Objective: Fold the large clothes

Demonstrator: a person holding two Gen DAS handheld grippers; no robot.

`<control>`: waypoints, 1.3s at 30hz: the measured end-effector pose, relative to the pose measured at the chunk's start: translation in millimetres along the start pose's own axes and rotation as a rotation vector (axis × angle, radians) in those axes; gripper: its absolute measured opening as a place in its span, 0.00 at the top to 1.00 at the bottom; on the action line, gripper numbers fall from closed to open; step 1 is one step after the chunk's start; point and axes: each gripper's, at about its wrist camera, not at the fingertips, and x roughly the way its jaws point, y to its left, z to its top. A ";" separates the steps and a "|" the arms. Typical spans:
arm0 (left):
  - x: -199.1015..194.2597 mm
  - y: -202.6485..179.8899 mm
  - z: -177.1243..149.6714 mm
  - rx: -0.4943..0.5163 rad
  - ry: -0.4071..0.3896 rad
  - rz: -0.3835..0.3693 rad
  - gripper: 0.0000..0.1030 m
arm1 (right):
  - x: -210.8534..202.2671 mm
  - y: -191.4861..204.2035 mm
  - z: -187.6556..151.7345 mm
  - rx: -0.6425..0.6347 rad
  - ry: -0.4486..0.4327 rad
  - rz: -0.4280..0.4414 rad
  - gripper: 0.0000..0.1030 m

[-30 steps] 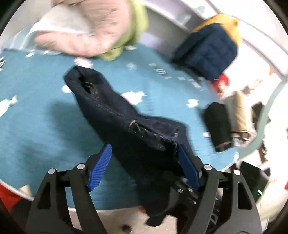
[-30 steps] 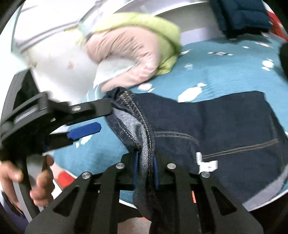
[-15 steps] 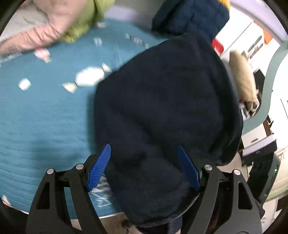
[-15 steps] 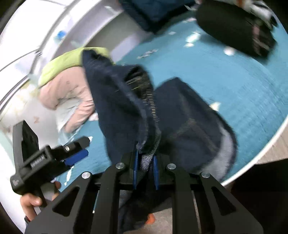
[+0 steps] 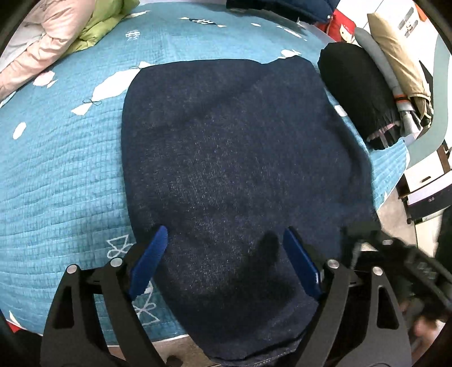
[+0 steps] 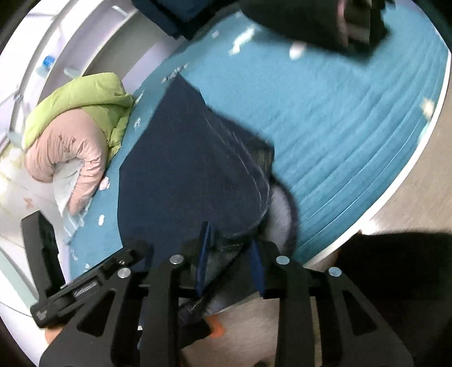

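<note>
The dark blue jeans (image 5: 234, 158) lie folded flat on the teal quilt (image 5: 62, 169), their near end hanging over the front edge. My left gripper (image 5: 226, 262) is open, its blue pads straddling the near end of the denim without closing on it. In the right wrist view the jeans (image 6: 183, 175) stretch away from me. My right gripper (image 6: 230, 262) has its jaws parted, with the denim hem lying loose between the pads. The left gripper body (image 6: 84, 285) shows at the lower left of that view.
A pink and green padded jacket pile (image 6: 76, 132) lies at the far left of the bed. A folded black garment (image 5: 358, 93) and a beige roll (image 5: 395, 53) sit at the right edge. A navy quilted jacket (image 5: 279, 8) lies at the back. The bed's white rim (image 6: 395, 180) borders bare floor.
The jeans were swung over and laid flat on the quilt. My right gripper, shut on the waistband before, has opened. My left gripper stayed open.
</note>
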 end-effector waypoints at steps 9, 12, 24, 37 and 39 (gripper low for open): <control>-0.5 -32.3 -11.2 0.074 0.025 -0.088 0.19 | -3.8 31.8 39.4 -0.193 -0.046 0.020 0.73; -2.8 -29.5 -14.9 0.064 0.025 -0.127 0.19 | 47.8 24.9 53.0 -0.152 0.073 0.054 0.77; -14.4 33.0 -2.2 -0.143 -0.014 -0.070 0.18 | 75.1 -9.5 37.4 -0.149 0.120 -0.131 1.00; 7.2 31.3 -16.8 -0.131 0.058 -0.063 0.15 | 49.6 -50.0 4.7 0.058 0.126 -0.154 0.45; 7.1 32.5 -17.7 -0.129 0.061 -0.064 0.15 | 48.9 -56.1 4.7 0.104 0.141 -0.117 0.45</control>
